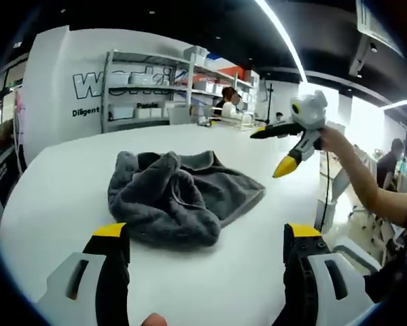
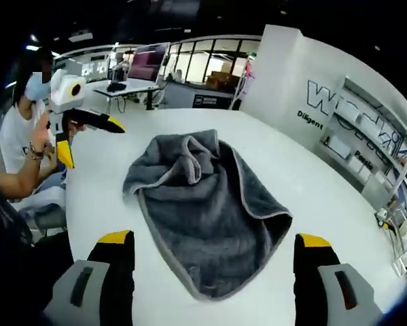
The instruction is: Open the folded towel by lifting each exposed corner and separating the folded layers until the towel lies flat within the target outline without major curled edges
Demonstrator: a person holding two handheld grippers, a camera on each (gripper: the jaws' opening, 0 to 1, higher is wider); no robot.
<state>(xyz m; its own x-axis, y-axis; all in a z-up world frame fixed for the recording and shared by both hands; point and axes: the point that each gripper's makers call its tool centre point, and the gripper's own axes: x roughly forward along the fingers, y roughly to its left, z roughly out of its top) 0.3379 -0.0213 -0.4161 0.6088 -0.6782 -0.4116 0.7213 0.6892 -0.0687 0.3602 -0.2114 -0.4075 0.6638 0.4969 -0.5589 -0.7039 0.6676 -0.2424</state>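
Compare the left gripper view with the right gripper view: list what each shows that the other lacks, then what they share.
Left gripper view alone: shelving before a lettered wall, a seated person, and the right gripper, jaws open, beyond the towel.
Right gripper view alone: desks with a monitor, glass partitions, and the left gripper, jaws open.
Both: the crumpled grey towel on the white table, ungripped.

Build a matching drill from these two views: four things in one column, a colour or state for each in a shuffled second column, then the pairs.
1. crumpled fleece towel
2. round table top
3. left gripper
4. metal shelving rack

a. white, bare around the cloth
b. grey, bunched, not flat
c. against the lettered wall
d. jaws apart, holding nothing

Pairs: 1-b, 2-a, 3-d, 4-c
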